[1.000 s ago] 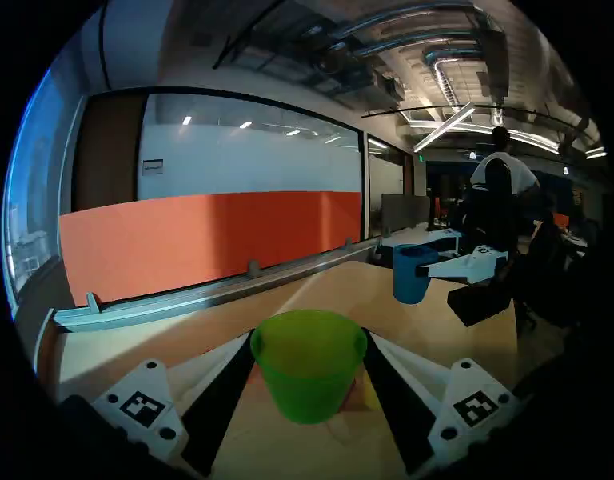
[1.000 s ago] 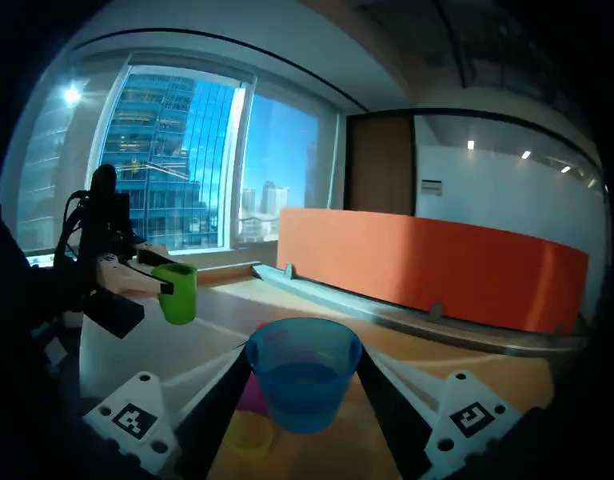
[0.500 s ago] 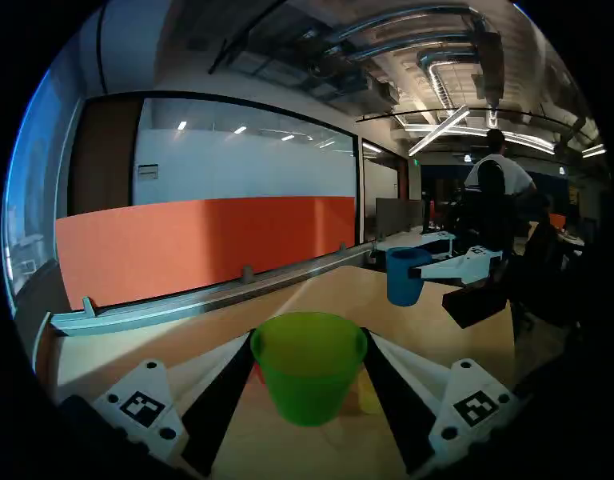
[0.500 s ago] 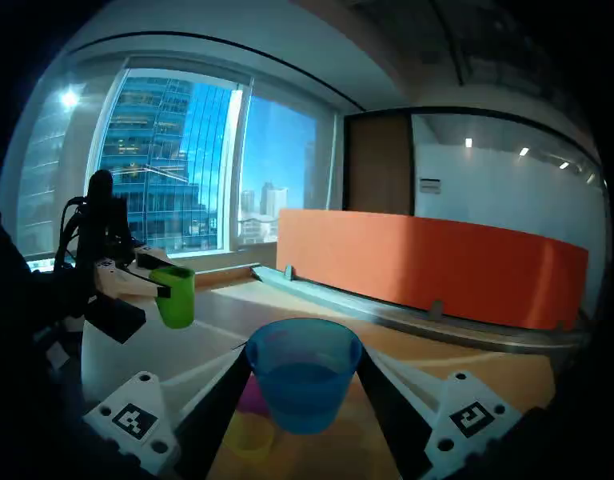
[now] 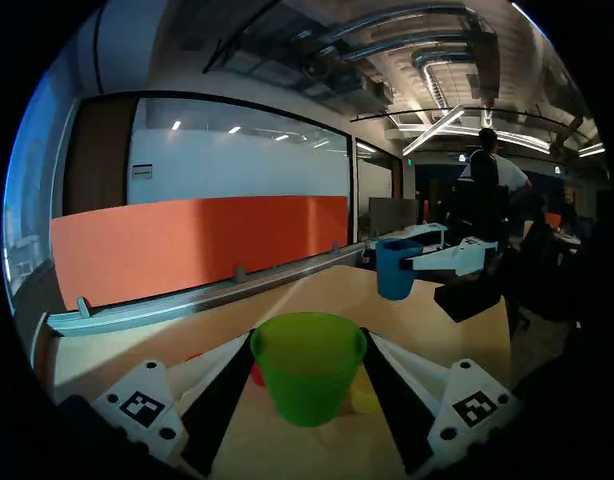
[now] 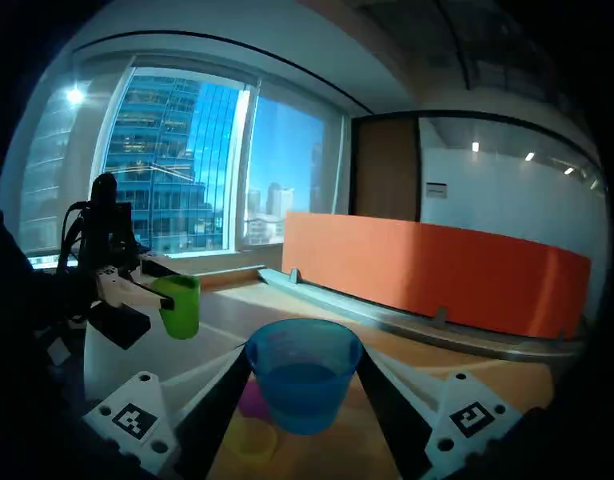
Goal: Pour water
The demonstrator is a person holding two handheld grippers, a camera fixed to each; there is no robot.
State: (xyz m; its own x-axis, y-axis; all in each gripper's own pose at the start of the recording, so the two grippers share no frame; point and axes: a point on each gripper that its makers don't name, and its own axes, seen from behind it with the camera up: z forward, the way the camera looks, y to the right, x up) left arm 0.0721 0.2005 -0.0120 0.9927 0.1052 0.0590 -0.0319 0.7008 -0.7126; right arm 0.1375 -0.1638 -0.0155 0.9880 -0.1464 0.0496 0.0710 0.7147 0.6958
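Your left camera rides low over the pale wooden bench (image 5: 339, 292), tight behind the green plastic cup (image 5: 308, 372) in the left tongs (image 5: 307, 352), facing the long orange partition (image 5: 195, 240). Your right one, tight behind the blue plastic cup (image 6: 304, 376), faces the tall windows (image 6: 171, 184); both share bench and partition.

White hand-held gripper (image 5: 307, 342), black fiducial markers (image 5: 143, 408)

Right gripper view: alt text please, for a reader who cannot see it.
The right gripper holds an upright blue cup, part full of water, above a wooden table. Farther left, the left gripper holds a green cup; windows and an orange partition lie behind.
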